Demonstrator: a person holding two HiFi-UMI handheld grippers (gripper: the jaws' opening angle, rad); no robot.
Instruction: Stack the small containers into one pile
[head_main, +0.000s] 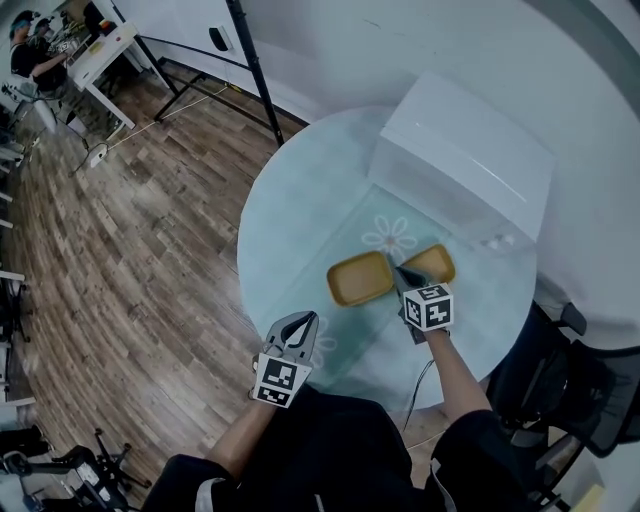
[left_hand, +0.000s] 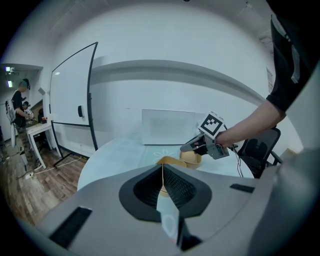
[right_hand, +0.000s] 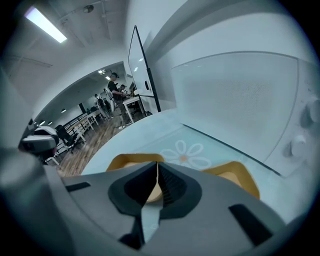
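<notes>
Two shallow yellow containers lie side by side on the round glass table: a larger one on the left and a smaller one on the right. My right gripper hovers over the gap between them, jaws shut and empty. In the right gripper view the left container and the right container flank the closed jaw tips. My left gripper hangs near the table's front edge, shut, holding nothing. From the left gripper view both containers lie ahead.
A large white box stands at the back right of the table. A whiteboard stand's black pole rises behind the table. A black office chair sits at the right. A person works at a far desk.
</notes>
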